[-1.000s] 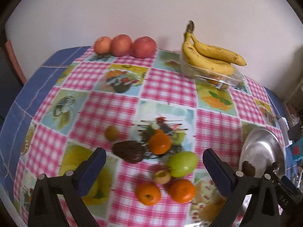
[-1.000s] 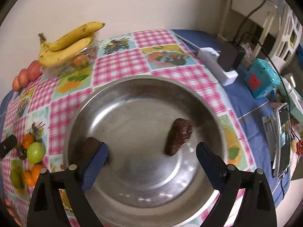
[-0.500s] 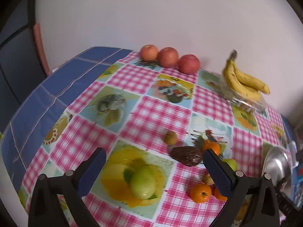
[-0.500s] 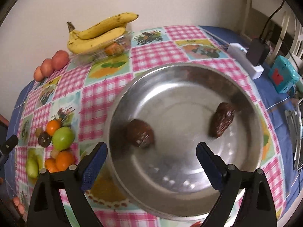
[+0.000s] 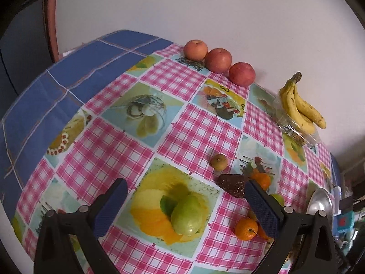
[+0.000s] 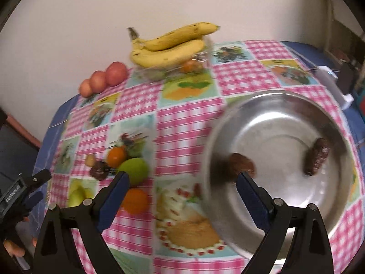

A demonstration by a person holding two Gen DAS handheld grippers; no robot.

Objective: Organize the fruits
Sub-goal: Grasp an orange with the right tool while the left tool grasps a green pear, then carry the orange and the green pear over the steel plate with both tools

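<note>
My left gripper (image 5: 184, 202) hangs over the checked tablecloth (image 5: 200, 134), its jaws wide apart and holding nothing. I take the green pear (image 5: 187, 214) between these jaws as my landmark; no pad touches it.

To the left of the pear there is only the cloth and its blue border. Far behind the pear, against the wall, three red apples (image 5: 219, 60) stand in a row and touch each other. To the right of the pear and a little behind it lies a small brown fruit (image 5: 219, 162), then a dark avocado (image 5: 232, 185) just beside my right-hand finger. An orange (image 5: 246, 229) lies near the pear on its right side. Further right a second green fruit (image 5: 278, 199) is partly hidden behind the finger. Far right and behind, bananas (image 5: 301, 108) rest on a clear plastic box (image 5: 296, 132). At the right edge I see the rim of a metal bowl (image 5: 319, 203).

My right gripper (image 6: 182, 193) has its jaws apart too, empty, above the cloth at the left rim of that bowl (image 6: 282, 105). Two dark brown fruits (image 6: 316, 159) lie inside the bowl, well apart from each other.
</note>
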